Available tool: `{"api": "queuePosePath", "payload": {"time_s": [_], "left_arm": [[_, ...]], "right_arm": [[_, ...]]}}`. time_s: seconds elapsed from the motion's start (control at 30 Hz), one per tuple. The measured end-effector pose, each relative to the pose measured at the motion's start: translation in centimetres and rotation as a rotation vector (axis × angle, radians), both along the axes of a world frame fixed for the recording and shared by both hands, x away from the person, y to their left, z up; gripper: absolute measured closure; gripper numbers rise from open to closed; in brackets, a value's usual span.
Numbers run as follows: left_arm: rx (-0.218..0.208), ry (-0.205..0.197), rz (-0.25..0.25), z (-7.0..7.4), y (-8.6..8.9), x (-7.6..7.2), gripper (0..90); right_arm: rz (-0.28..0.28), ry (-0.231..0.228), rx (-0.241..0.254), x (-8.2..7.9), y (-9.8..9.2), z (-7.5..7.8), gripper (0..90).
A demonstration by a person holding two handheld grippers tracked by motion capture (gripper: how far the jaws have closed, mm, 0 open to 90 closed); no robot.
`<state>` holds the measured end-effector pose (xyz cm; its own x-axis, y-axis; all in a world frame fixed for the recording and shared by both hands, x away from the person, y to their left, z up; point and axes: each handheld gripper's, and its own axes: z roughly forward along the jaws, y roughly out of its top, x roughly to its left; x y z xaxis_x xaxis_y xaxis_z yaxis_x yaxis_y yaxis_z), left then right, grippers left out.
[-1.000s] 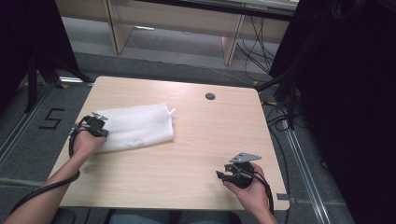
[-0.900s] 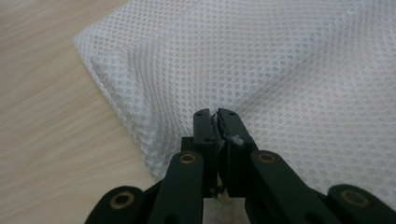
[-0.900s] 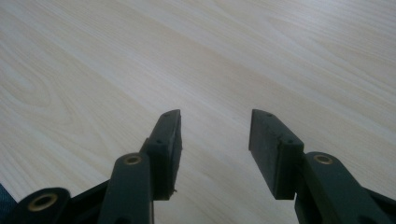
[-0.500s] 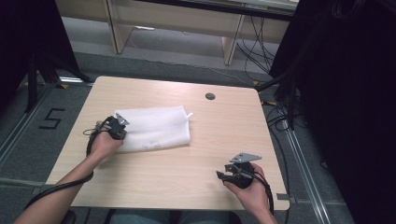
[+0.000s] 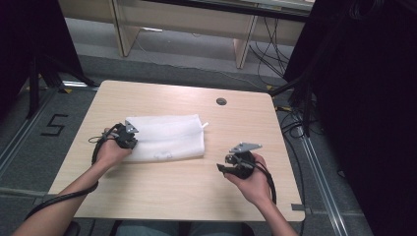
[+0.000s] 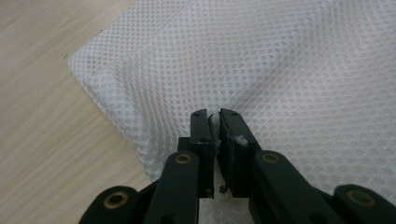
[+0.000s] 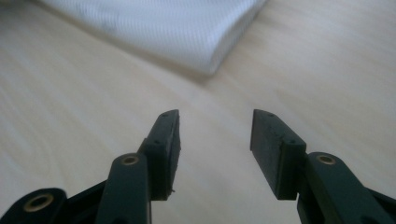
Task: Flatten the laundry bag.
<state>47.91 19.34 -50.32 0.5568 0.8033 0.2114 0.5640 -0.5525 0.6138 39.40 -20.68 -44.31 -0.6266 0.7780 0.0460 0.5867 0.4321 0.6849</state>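
Left gripper (image 6: 214, 122) jaws pinch mesh bag (image 6: 280, 70) fold.

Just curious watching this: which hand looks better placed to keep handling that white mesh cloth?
Probably left: the left gripper pinches the white mesh cloth. The right gripper hangs open, apart from it.

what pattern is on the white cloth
A fine mesh of tiny holes on the cloth, clearest in the left gripper view.

Mesh bag (image 7: 154, 28) blurred, edge-cropped
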Motion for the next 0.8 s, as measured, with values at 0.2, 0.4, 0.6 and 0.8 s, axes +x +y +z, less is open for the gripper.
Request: {"api": "queuePosePath", "payload": {"time_s": [0.2,0.4,0.6,0.8], "left_arm": [[0.007,-0.022,-0.066,-0.2,-0.2,0.2,83.7],[-0.005,-0.031,-0.095,-0.2,-0.1,0.2,80.8],[-0.072,-0.087,-0.068,2.1,-0.8,-1.1,74.4],[-0.122,-0.066,-0.211,2.9,-4.3,-3.1,71.0]], "right_arm": [[0.024,0.005,-0.007,5.2,3.5,0.9,51.3],[-0.037,0.067,-0.002,9.3,5.2,0.5,47.8],[-0.078,0.1,-0.002,12.0,5.4,-0.6,44.8],[-0.099,0.129,-0.011,13.7,6.2,-1.5,41.7]]}}
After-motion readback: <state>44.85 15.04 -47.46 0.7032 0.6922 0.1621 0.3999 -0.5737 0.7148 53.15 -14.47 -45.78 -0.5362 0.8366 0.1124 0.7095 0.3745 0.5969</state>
